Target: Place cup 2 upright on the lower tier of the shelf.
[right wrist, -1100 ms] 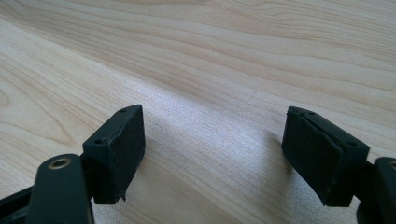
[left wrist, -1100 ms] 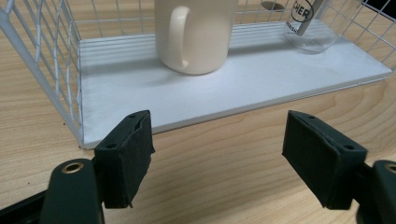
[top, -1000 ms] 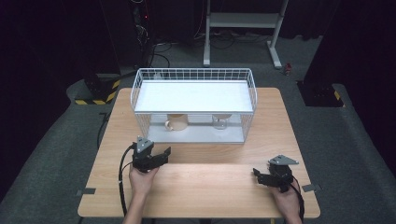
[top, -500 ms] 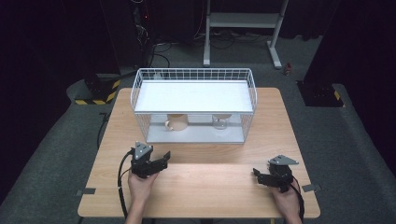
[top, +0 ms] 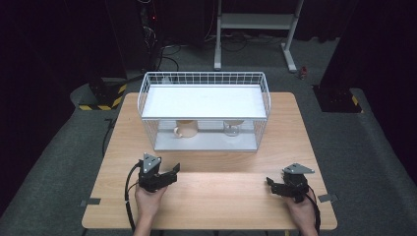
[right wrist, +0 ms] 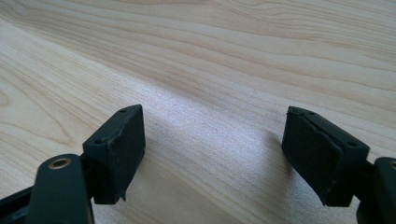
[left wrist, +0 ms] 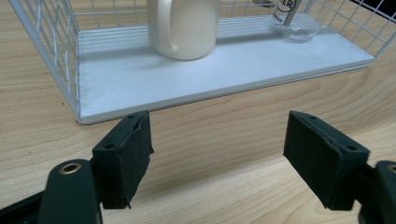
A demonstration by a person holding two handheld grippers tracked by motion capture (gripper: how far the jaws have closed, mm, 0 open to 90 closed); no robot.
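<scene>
A white wire rack point(top: 147, 105) with a white upper shelf stands at the back of the wooden table point(top: 221, 196). On its lower board point(left wrist: 210, 70) are a cream mug point(top: 187, 129) point(left wrist: 184, 28) at the left and a clear glass point(top: 232, 128) point(left wrist: 294, 21) at the right. My left gripper point(top: 172, 172) point(left wrist: 217, 158) is held low over the table in front of the rack. It points toward the mug, open, with bare wood between its pads. My right gripper point(top: 271, 184) point(right wrist: 212, 156) rests near the front right, also open over bare wood.
Wire mesh walls close the rack's left and right ends point(left wrist: 51, 51), and its front side is open. A black cable point(top: 129, 196) loops from the left gripper over the table's front edge. A metal stand point(top: 255, 29) is on the dark floor beyond the table.
My left gripper has drawn back a little toward the table's front edge. The right gripper has stayed put.
</scene>
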